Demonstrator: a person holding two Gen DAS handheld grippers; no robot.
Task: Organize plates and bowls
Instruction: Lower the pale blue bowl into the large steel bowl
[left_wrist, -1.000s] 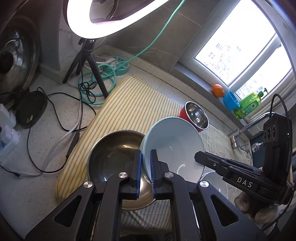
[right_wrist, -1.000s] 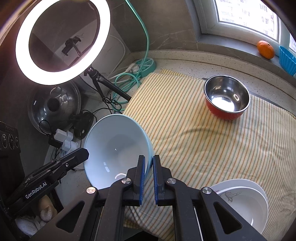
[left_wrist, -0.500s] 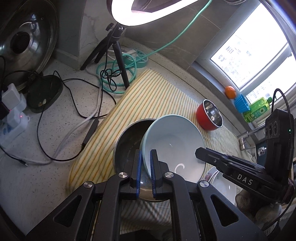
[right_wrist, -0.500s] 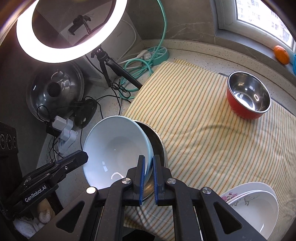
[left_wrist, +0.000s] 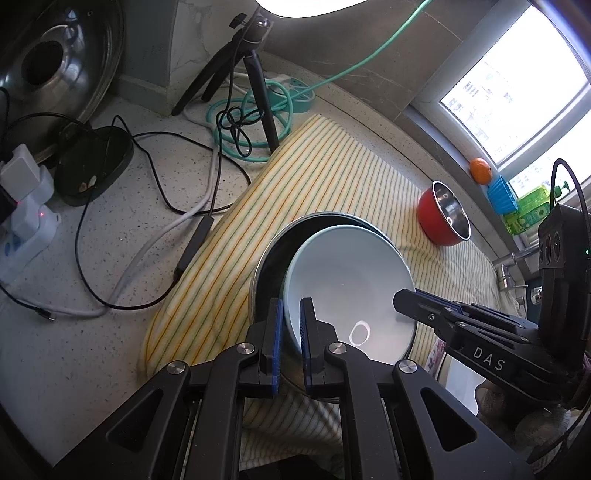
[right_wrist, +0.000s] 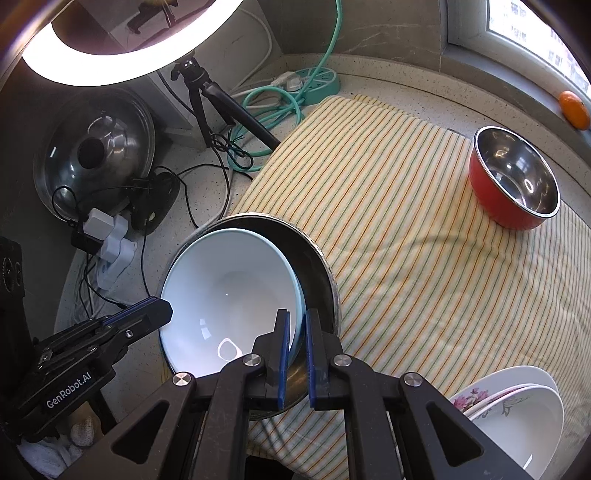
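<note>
A pale blue bowl (left_wrist: 347, 280) (right_wrist: 229, 291) sits tilted inside a larger steel bowl (left_wrist: 273, 258) (right_wrist: 314, 266) on the striped cloth (left_wrist: 317, 177). My left gripper (left_wrist: 291, 314) is shut on the blue bowl's near rim. My right gripper (right_wrist: 295, 325) is shut on its opposite rim; it shows in the left wrist view (left_wrist: 410, 299). A red bowl with a steel inside (left_wrist: 443, 214) (right_wrist: 513, 188) stands farther back. Stacked white flowered bowls (right_wrist: 513, 417) lie at the lower right.
A ring light tripod (left_wrist: 251, 74), a coiled green cord (left_wrist: 251, 110), black cables (left_wrist: 155, 166) and a charger block (left_wrist: 26, 192) lie left of the cloth. A steel lid (right_wrist: 92, 151) leans on the wall. An orange (left_wrist: 480, 170) sits on the sill.
Both grippers have lowered the blue bowl from above the cloth into the steel bowl, holding it all the while.
</note>
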